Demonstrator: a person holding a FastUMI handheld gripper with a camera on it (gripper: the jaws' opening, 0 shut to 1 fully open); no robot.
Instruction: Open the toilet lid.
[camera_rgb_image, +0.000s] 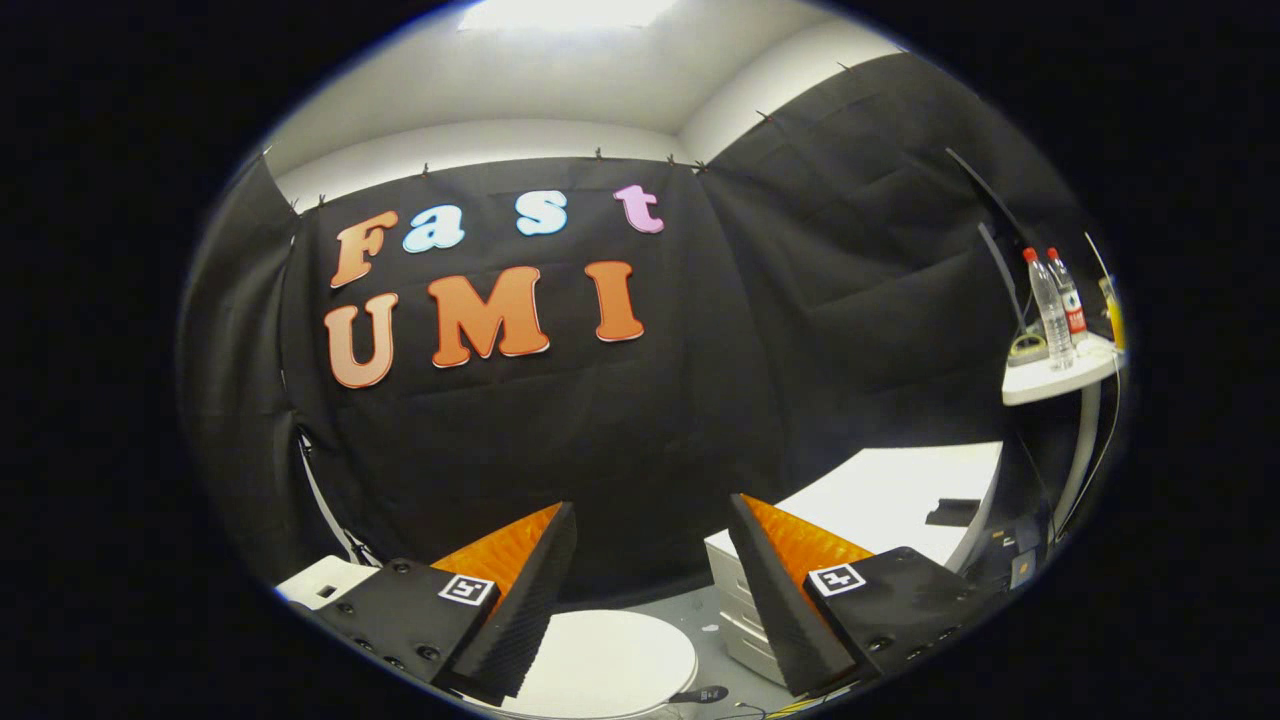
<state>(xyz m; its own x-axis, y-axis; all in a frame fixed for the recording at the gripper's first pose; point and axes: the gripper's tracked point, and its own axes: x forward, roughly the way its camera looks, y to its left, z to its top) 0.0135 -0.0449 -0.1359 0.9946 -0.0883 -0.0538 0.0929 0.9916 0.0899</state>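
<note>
The white toilet lid (605, 665) lies closed, low between and just below the claw's (652, 540) spread, empty fingers. Beyond the right finger stands a white drawer cabinet (738, 610); farther off, two water bottles (1050, 310) on a shelf (1055, 380).
</note>
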